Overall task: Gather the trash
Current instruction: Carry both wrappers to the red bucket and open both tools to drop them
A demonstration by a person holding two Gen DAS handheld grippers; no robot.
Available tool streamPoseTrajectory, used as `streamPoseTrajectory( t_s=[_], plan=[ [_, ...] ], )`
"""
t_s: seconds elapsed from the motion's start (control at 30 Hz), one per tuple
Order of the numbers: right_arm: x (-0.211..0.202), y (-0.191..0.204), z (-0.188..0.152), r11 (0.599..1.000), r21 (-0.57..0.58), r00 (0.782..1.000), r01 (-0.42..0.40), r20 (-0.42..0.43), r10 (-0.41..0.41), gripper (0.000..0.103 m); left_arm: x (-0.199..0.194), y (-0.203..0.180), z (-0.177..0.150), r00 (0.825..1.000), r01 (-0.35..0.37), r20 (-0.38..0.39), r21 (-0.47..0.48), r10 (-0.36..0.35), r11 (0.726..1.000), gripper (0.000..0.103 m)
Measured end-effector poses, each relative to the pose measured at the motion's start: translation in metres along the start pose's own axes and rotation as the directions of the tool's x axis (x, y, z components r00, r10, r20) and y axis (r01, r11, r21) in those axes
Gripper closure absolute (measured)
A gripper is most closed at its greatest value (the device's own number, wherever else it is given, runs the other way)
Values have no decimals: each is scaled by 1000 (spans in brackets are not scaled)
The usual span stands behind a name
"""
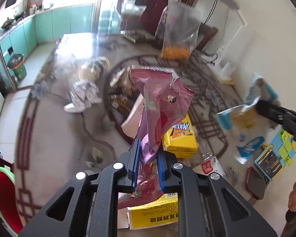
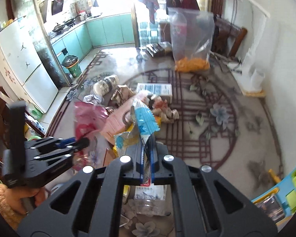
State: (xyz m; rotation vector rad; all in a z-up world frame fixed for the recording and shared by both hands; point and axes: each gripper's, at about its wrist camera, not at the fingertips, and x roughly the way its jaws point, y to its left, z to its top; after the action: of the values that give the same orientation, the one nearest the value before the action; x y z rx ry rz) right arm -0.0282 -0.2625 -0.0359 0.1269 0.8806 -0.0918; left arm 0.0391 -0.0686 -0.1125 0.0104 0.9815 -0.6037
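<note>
Left gripper (image 1: 147, 158) clamped on pink wrapper (image 1: 161, 106), right gripper (image 2: 147, 156) pinching blue wrapper (image 2: 145, 120). Pickup step done; next probably carry to green bin (image 2: 72, 65).

**Setting: lived-in home, living room opening onto a kitchen**

Domestic interior. Floor covered by a grey patterned carpet with maroon lattice lines and pale flowers (image 2: 217, 118). Past a glass partition, a kitchen: run of turquoise base cabinets (image 2: 108, 29), dark wok on the hob (image 2: 59, 27), steel range hood (image 2: 56, 6). White two-door refrigerator (image 2: 19, 63) beside the doorway; green waste bin with liner (image 2: 72, 65) near it. Clothes hang by the bright window (image 2: 150, 0). Wooden chair against the white wall (image 2: 232, 37).
</note>
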Motion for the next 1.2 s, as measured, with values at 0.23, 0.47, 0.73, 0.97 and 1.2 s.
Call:
streamPoseTrajectory(
  t_s=[0.23,0.47,0.73,0.97,1.2],
  plan=[
    [-4,41,16,995,-98,999,-6,50,10,98,-54,18,6,995,-52,83,-30,55,998,90],
    [-4,85,24,986,-163,996,-42,65,53,98,-91,47,2,976,-164,135,-68,172,984,90],
    [7,128,26,979,-194,996,-63,44,72,97,-115,86,-3,963,-214,146,-99,227,972,90],
    [11,171,27,973,-220,996,-74,35,84,97,-135,126,-9,956,-228,162,-116,245,967,90],
    [26,219,25,964,-205,985,-170,-17,170,97,-146,182,-24,952,-256,128,-166,278,952,90]
  ],
)
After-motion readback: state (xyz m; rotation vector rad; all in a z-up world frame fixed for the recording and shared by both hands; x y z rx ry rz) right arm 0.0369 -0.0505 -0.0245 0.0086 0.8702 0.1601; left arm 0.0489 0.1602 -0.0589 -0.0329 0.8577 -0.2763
